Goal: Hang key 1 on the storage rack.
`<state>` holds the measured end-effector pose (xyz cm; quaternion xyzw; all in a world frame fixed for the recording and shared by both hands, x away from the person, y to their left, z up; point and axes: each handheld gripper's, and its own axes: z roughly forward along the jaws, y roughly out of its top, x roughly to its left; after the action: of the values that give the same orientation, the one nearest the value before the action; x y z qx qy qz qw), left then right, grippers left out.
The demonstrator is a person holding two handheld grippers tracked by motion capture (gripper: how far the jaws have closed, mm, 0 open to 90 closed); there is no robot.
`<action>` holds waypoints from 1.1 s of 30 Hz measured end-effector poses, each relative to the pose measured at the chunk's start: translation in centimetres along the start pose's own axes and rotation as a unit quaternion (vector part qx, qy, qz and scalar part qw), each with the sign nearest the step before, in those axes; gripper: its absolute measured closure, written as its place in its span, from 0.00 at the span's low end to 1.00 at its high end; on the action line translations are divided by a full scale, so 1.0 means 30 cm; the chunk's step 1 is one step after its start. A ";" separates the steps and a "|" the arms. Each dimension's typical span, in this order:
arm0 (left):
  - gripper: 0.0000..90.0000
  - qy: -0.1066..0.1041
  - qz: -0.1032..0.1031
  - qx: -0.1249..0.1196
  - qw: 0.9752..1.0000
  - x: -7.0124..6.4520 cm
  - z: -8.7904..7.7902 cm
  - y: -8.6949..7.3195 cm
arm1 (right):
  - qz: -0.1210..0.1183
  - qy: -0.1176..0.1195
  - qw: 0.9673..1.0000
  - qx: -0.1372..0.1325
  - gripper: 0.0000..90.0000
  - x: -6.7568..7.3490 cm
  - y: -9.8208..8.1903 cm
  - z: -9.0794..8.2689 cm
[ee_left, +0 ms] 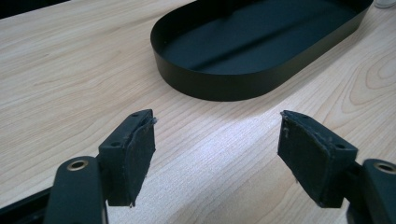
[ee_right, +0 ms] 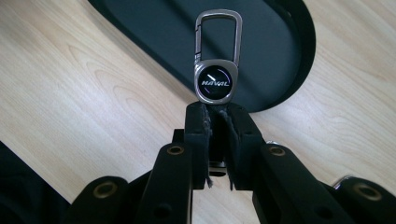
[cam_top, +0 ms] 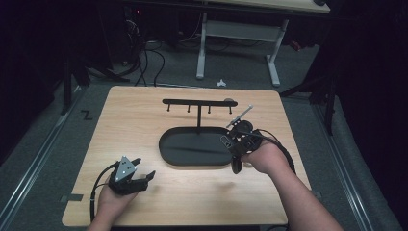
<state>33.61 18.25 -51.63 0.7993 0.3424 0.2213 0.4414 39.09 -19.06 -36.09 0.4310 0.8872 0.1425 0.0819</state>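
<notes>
hanging a key fob: where the grip could fail

gripping from the bottom end, the right gripper (ee_right: 217, 116) has its fingers (ee_right: 198, 135) clamped on the lower edge of the fob (ee_right: 216, 80), a grey metal disc with a carabiner loop (ee_right: 218, 35) standing up above the pads. only a short part of the fob sits between the pads, so it could pivot or slip out if the hand tilts or jolts. in the high view the fob (cam_top: 239, 116) is held in the air over the right end of the tray (cam_top: 192, 154), just below the rack (cam_top: 197, 102) with its small hooks. my guess is that the loop is meant for a hook; the loop is narrow and the hooks are small, so a slight misalignment could make it miss, knock the rack, or drop the fob into the tray.

the left gripper (ee_left: 217, 149) rests low near the counter's front edge, fingers (ee_left: 135, 154) wide apart with nothing between them, well apart from the rack, so it cannot steady anything.

the counter (cam_top: 144, 192) is pale wood grain, smooth and bare apart from the black oval tray and the rack's stem rising from it. beyond lies grey floor, cables, and a white desk frame (cam_top: 238, 33) in a dark room.
</notes>
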 end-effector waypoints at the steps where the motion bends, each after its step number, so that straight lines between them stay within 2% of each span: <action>1: 0.31 0.001 -0.001 0.000 1.000 0.001 -0.002 -0.002 | 0.003 0.002 1.000 -0.002 0.90 -0.001 0.004 -0.001; 2: 0.31 0.002 -0.001 0.000 1.000 0.002 -0.004 -0.003 | 0.011 0.003 1.000 -0.001 0.90 0.000 0.010 -0.006; 4: 0.31 0.002 -0.002 0.003 1.000 0.004 -0.010 -0.008 | 0.003 0.001 1.000 -0.005 0.90 -0.008 0.021 -0.011; 8: 0.31 0.008 -0.006 0.002 1.000 0.009 -0.023 -0.017 | 0.010 0.000 1.000 -0.009 0.90 -0.011 0.039 -0.024; 10: 0.31 0.010 -0.008 0.002 1.000 0.011 -0.028 -0.021 | 0.003 -0.001 1.000 -0.014 0.90 -0.017 0.051 -0.031; 15: 0.31 0.013 -0.009 0.004 1.000 0.013 -0.037 -0.027 | 0.005 -0.003 1.000 -0.025 0.90 -0.029 0.082 -0.053; 31: 0.31 0.016 -0.009 0.008 1.000 0.015 -0.046 -0.034 | -0.001 -0.008 0.999 -0.037 0.90 -0.034 0.174 -0.063; 33: 0.31 0.016 -0.009 0.008 1.000 0.015 -0.046 -0.034 | 0.005 -0.010 0.999 -0.036 0.90 -0.033 0.189 -0.062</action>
<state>32.63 19.72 -51.76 0.7963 0.3584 0.2272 0.4312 43.40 -16.85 -32.48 0.4334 0.8785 0.1708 0.1058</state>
